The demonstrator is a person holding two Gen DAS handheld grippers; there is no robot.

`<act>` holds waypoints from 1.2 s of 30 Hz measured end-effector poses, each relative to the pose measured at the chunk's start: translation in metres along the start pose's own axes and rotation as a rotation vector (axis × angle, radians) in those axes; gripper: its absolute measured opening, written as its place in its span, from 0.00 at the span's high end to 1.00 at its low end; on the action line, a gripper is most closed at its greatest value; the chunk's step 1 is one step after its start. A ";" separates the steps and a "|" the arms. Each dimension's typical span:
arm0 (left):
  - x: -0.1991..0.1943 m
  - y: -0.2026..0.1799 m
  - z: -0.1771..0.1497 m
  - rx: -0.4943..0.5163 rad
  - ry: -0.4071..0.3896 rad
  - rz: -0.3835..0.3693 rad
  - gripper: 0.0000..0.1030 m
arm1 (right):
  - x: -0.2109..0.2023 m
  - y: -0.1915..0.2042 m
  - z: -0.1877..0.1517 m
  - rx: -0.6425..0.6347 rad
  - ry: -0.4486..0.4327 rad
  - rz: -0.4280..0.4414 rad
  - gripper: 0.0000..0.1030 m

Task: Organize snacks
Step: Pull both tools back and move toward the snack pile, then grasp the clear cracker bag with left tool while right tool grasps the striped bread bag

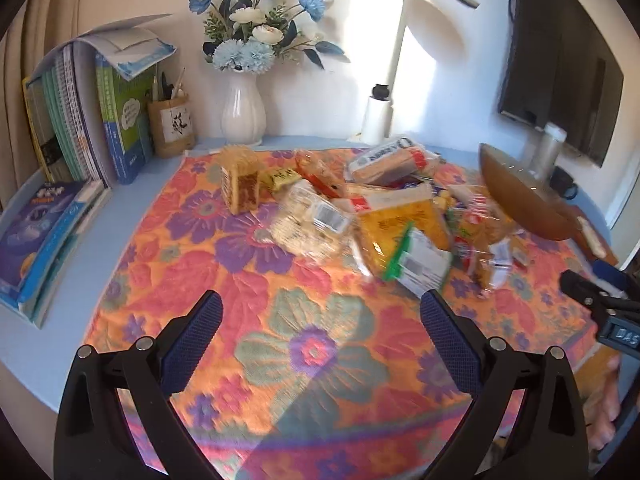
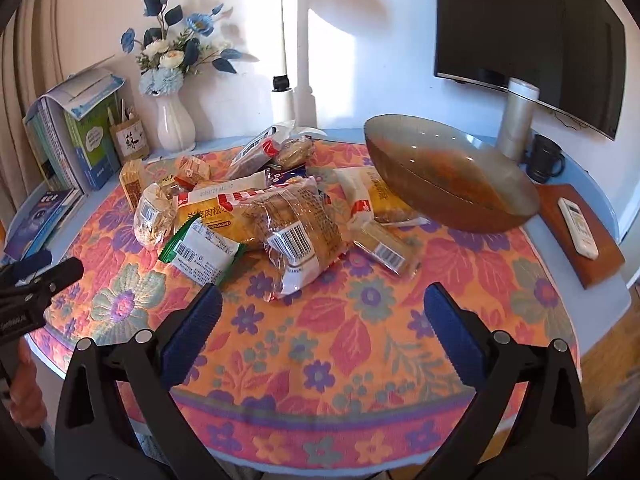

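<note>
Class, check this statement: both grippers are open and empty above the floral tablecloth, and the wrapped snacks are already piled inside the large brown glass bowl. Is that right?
Not quite. The large brown glass bowl holds no snacks; the wrapped snacks lie heaped on the floral tablecloth beside it, as the right wrist view shows. The left gripper and right gripper are indeed open and empty.

In the right wrist view the snacks [image 2: 256, 208] lie heaped on the cloth [image 2: 360, 344] at frame centre, with the bowl [image 2: 448, 172] to their right. A board [image 2: 580, 232] carrying a remote [image 2: 578, 226] sits at the right edge. Books [image 2: 68, 144], a pen cup [image 2: 129, 138] and a vase [image 2: 174, 122] stand at upper left, behind the heap.
</note>
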State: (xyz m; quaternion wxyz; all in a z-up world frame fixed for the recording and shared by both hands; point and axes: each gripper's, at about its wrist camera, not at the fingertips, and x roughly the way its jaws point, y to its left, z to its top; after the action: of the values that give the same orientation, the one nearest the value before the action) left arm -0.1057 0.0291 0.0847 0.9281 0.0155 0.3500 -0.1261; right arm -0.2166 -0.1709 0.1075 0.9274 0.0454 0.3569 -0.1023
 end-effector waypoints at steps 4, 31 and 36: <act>0.026 0.015 0.024 0.037 0.045 -0.027 0.05 | 0.019 0.000 0.013 -0.078 0.016 0.054 0.03; 0.179 0.055 0.057 -0.438 0.339 -0.256 0.07 | 0.147 -0.019 0.042 -0.125 0.212 0.411 0.08; 0.178 0.048 0.059 -0.396 0.319 -0.211 0.27 | 0.147 -0.020 0.041 -0.099 0.222 0.444 0.21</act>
State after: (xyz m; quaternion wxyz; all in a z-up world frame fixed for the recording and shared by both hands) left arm 0.0729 0.0288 0.0094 0.8279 -0.1831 0.5094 -0.1470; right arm -0.0878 -0.2204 0.0384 0.8834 0.0883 0.4424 0.1271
